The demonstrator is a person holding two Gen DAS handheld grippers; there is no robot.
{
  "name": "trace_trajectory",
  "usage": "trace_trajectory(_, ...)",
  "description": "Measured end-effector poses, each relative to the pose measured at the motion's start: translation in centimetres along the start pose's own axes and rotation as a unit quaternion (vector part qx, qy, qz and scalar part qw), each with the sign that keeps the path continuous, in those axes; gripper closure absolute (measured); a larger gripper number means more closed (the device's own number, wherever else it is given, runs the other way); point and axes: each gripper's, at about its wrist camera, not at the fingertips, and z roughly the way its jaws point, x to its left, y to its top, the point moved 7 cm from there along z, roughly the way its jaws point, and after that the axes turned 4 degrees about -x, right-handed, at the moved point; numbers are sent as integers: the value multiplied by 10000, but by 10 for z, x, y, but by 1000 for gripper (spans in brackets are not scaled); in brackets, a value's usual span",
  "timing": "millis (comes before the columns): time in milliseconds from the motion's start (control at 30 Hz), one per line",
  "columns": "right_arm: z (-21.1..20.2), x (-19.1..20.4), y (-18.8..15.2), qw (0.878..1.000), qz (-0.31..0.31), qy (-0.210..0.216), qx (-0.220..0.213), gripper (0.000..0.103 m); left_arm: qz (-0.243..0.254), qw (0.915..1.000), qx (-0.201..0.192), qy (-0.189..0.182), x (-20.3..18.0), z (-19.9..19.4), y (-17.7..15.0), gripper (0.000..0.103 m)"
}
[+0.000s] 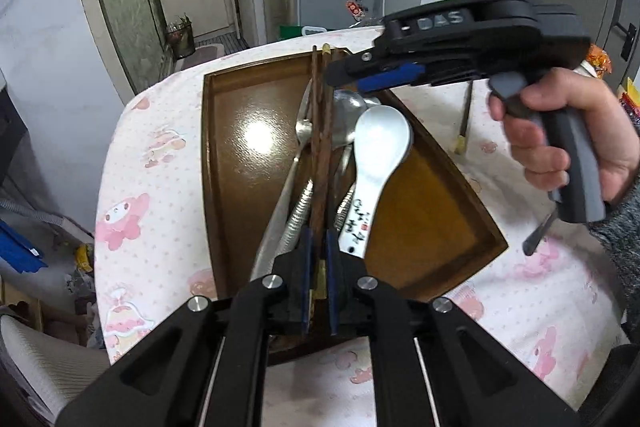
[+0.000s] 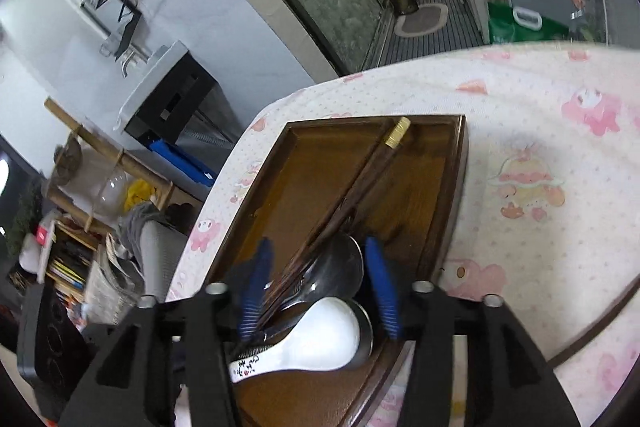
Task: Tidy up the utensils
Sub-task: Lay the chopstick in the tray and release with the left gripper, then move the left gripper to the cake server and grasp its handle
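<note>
A brown wooden tray (image 1: 240, 187) (image 2: 304, 167) on the pink-patterned tablecloth holds a pair of dark chopsticks (image 1: 320, 131) (image 2: 360, 179), a white ceramic spoon (image 1: 382, 139) (image 2: 332, 331), metal spoons (image 1: 348, 107) (image 2: 340, 263) and a flat silver utensil (image 1: 280, 211). My left gripper (image 1: 320, 251) sits at the tray's near end, its blue pads shut on the chopsticks' near part. My right gripper (image 2: 320, 287) (image 1: 338, 71) hovers over the tray's far end, open, its pads standing wide on either side of the chopsticks and spoon bowls without touching them.
One more chopstick (image 1: 464, 115) lies on the cloth right of the tray, and a dark stick end (image 1: 536, 239) shows near the hand (image 1: 560, 131) holding the right gripper. The table's round edge drops off to the left, over a cluttered floor.
</note>
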Motion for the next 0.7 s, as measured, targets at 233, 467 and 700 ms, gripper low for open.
trace_trajectory(233,-38,-3,-1,9997,19,146,-213,38,-62,9995,-227,194,8,-8,0,32)
trace_trajectory(467,-97,-36,-9,9983,220,176,-505,36,96,9986,-514,72,-15,-25,4,20)
trace_trajectory(700,-160,-86,-39,9963,481,-8,-716,36,895,9921,-614,-631,-106,-32,8,20)
